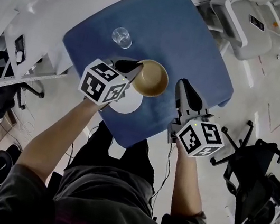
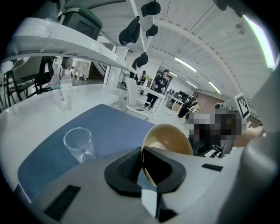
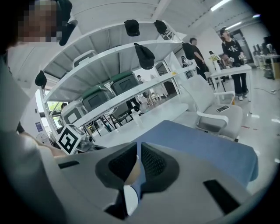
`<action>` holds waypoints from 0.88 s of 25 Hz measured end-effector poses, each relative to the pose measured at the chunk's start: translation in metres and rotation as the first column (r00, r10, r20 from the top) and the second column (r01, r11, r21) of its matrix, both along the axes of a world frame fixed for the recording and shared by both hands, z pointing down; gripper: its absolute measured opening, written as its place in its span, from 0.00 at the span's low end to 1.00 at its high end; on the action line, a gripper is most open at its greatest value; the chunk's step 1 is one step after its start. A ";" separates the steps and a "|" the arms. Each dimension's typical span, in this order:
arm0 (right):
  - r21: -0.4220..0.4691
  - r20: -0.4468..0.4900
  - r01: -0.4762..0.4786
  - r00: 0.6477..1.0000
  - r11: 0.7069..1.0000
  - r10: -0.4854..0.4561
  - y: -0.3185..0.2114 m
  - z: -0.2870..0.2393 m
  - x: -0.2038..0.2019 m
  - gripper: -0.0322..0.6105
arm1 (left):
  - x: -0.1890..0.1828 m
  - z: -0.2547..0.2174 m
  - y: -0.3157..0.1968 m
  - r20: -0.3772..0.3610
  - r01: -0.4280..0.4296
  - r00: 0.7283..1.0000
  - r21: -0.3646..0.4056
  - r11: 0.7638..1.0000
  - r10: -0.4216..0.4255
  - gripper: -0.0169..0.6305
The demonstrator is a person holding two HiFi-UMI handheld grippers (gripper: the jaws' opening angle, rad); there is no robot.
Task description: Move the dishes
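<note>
My left gripper (image 1: 136, 71) is shut on the near rim of a tan bowl (image 1: 153, 80), just beyond a white plate (image 1: 129, 103) that lies on the blue mat (image 1: 171, 28). In the left gripper view the bowl (image 2: 169, 135) stands tilted, its rim pinched in the gripper (image 2: 142, 154). My right gripper (image 1: 183, 85) hangs to the right of the bowl, apart from it, shut on nothing. In the right gripper view only a narrow slit shows between the jaws of the gripper (image 3: 138, 153), and through it I see a bit of the bowl (image 3: 133, 173) and the plate (image 3: 128, 198).
An empty clear glass (image 1: 122, 37) stands on the mat behind the bowl, also left of the bowl as the glass (image 2: 78, 143). A plastic bottle (image 2: 65, 94) stands on the white table (image 1: 52, 2). White chairs (image 1: 251, 26) and black office chairs (image 1: 251, 166) ring the table.
</note>
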State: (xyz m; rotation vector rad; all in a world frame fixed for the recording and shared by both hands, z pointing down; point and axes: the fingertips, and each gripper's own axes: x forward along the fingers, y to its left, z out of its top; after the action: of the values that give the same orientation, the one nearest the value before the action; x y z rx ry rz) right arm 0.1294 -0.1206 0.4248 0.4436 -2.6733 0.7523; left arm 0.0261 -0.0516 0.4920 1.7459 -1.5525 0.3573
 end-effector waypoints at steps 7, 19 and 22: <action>-0.021 -0.021 0.028 0.999 0.999 -0.029 0.034 0.013 -0.024 0.11 | -0.015 0.021 0.044 -0.008 0.008 1.000 -0.045 0.999 -0.009 0.05; -0.050 -0.050 0.075 0.996 0.996 -0.078 0.064 0.042 -0.047 0.11 | -0.018 0.084 0.107 -0.048 0.033 0.998 -0.171 0.985 -0.042 0.05; -0.054 -0.063 0.083 0.994 0.995 -0.086 0.067 0.050 -0.047 0.11 | -0.017 0.094 0.115 -0.053 0.036 0.997 -0.191 0.981 -0.047 0.05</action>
State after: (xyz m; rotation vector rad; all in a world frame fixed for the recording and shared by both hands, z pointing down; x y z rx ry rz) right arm 0.0823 -0.0534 0.4747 0.3334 -2.5884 0.7664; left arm 0.0096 0.0638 0.5865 1.5606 -1.4619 0.4168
